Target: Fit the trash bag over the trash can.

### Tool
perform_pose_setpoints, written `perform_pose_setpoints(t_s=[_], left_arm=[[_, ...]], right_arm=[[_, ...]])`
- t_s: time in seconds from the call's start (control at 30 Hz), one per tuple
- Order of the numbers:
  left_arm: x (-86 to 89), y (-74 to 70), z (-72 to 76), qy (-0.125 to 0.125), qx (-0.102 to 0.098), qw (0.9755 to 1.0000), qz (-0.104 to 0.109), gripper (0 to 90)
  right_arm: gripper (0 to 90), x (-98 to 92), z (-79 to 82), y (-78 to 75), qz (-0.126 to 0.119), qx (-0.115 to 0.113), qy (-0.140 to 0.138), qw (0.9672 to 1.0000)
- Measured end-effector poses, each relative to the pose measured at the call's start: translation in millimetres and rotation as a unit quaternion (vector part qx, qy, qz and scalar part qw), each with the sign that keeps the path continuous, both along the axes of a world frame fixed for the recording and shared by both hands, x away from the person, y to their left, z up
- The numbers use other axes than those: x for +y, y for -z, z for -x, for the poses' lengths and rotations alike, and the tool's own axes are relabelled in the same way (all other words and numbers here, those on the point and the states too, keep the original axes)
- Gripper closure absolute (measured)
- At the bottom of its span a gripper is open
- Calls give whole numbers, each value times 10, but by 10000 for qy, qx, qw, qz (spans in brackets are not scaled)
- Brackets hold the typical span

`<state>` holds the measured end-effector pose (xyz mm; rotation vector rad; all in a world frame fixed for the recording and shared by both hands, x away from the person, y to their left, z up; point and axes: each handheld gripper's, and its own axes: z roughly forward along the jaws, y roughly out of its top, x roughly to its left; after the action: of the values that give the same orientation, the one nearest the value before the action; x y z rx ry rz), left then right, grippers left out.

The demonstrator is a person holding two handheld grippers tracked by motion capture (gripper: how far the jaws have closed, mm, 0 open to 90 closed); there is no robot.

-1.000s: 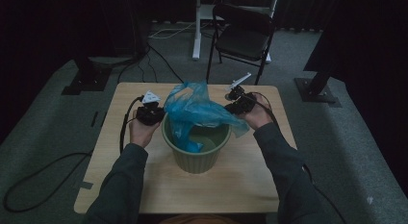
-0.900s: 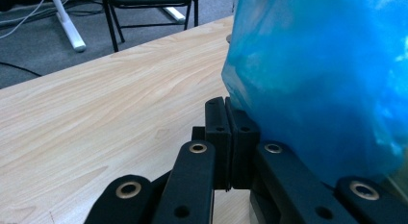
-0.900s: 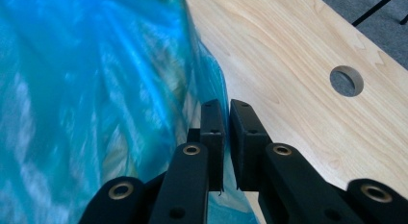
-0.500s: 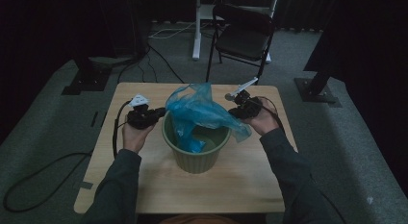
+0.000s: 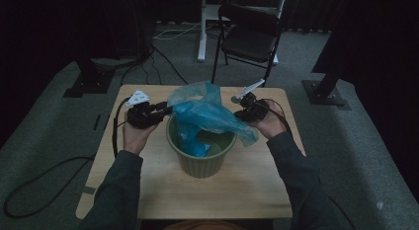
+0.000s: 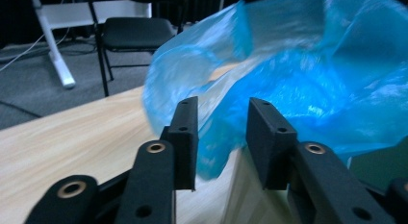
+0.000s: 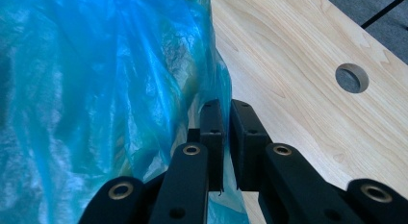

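A green bin (image 5: 200,163) stands mid-table with a blue plastic bag (image 5: 207,114) billowing out of its mouth. My left gripper (image 5: 167,110) sits just left of the bin's rim. Its jaws have just been opening, and in the left gripper view this gripper (image 6: 221,137) is open. The bag (image 6: 298,80) has a loose edge hanging in the gap, and neither pad presses on it. My right gripper (image 5: 240,113) is at the bin's right side. In the right gripper view this gripper (image 7: 226,132) is shut on a thin fold of the bag (image 7: 96,89).
The light wooden table (image 5: 148,190) has a round hole (image 7: 352,78) near its edge on the right gripper's side. A black folding chair (image 5: 249,37) and a white desk leg (image 5: 201,27) stand behind the table. Cables (image 5: 29,190) trail on the grey floor at left.
The left gripper's jaws have opened off the bag's left edge and the hand has drawn slightly left and up. The bag's top has shifted. The right hand has stayed in place.
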<state>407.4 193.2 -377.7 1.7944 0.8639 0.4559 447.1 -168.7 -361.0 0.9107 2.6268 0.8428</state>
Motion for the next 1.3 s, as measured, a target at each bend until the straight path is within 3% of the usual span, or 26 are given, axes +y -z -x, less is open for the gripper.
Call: perform_pose_setpoints(t_s=[0.33, 0.43, 0.5, 0.53, 0.57, 0.73, 1.03, 1.3], left_arm=[[-204, -154, -37, 308, -152, 9994, 62, 561], [-278, -141, -69, 240, -32, 9995, -202, 556], [-291, -127, -74, 249, 18, 9993, -287, 612], [-312, -97, -59, 170, 60, 9986, -490, 612], [-307, -86, -47, 167, 49, 9984, -539, 717], [-204, -58, 63, 106, -37, 9986, -522, 888], [93, 42, 310, -127, -102, 9997, -178, 897], [329, 226, 464, -301, 109, 9994, -97, 898]], right_arm=[[846, 3, 5, 5, 9, 3, -27, 10000], [845, 6, 11, 4, 9, 5, -35, 10000], [845, 6, 15, 4, 9, 0, -43, 10000], [845, 4, 19, 5, 7, -3, -56, 10000], [845, 0, 26, 7, 10, 1, -62, 10000], [847, -18, 39, 9, 14, 10, -51, 10000], [855, -63, 105, 11, 48, 10, -64, 10000], [857, -121, 177, 40, 50, 58, -78, 9999]])
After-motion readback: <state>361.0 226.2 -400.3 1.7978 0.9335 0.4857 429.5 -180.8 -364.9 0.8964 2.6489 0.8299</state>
